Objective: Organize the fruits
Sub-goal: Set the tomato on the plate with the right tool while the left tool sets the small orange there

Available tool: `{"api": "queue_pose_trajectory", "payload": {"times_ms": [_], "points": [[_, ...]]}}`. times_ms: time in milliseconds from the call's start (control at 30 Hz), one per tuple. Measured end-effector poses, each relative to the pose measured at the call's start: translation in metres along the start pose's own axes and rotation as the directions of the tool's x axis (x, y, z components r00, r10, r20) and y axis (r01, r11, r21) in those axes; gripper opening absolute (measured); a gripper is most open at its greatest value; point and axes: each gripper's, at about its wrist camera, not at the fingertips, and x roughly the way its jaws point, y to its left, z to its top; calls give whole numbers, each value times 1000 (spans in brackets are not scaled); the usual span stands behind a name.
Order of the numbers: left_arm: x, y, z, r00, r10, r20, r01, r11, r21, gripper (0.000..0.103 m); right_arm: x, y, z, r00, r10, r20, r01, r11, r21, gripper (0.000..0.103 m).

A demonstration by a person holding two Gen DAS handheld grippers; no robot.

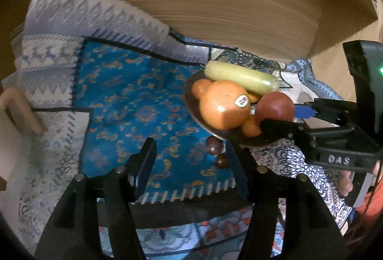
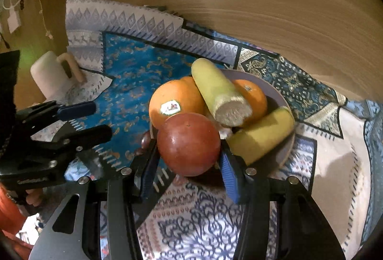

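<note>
A: On the left?
B: The left gripper (image 2: 100, 119), jaws apart and empty, over the blue patchwork cloth (image 2: 129, 73).
A: And then?
B: The right gripper (image 2: 189, 164) clamps a red apple (image 2: 189, 143) (blue pads on both sides) at the plate's (image 2: 275, 89) near edge, beside the stickered orange (image 2: 174, 101) and bananas (image 2: 215, 85).
</note>
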Motion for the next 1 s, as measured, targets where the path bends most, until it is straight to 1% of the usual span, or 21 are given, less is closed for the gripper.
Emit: {"api": "queue_pose_trajectory", "payload": {"times_ms": [133, 233, 300, 433, 600, 667, 700, 767, 833, 1000], "points": [[-5, 7, -2, 1000, 0, 11, 0, 1000, -14, 60, 4, -8, 6, 1000, -18, -1, 18, 1000, 23, 45], [-7, 9, -3, 1000, 0, 15, 0, 1000, -16, 60, 5, -13, 8, 999, -54, 5, 53, 998, 27, 45], [-6, 10, -3, 1000, -5, 14, 5, 1000, -18, 60, 9, -17, 10, 998, -60, -4, 60, 998, 34, 45], [-4, 9, -3, 1000, -14, 9, 14, 1000, -21, 60, 14, -16, 12, 997, -83, 8, 83, 996, 21, 45], [-3, 6, -4, 1000, -16, 2, 16, 1000, -18, 60, 14, -15, 12, 996, -91, 5, 91, 996, 10, 46], [-4, 5, -5, 1000, -15, 2, 15, 1000, -14, 60, 12, -12, 11, 994, -111, -2, 111, 994, -3, 53], [-5, 5, -5, 1000, -12, 3, 12, 1000, -11, 61, 11, -10, 11, 992, -124, -4, 124, 992, -10, 55], [-5, 5, -6, 1000, -9, 7, 9, 1000, -8, 62, 6, -9, 10, 992, -124, 14, 124, 992, -11, 68], [-7, 4, -7, 1000, -4, 11, 5, 1000, -9, 63, -2, -8, 9, 991, -129, 41, 130, 991, -8, 70], [-15, 3, -8, 1000, 7, 26, -6, 1000, -6, 63, -20, -2, 5, 992, -103, 72, 103, 995, 2, 70]]}}
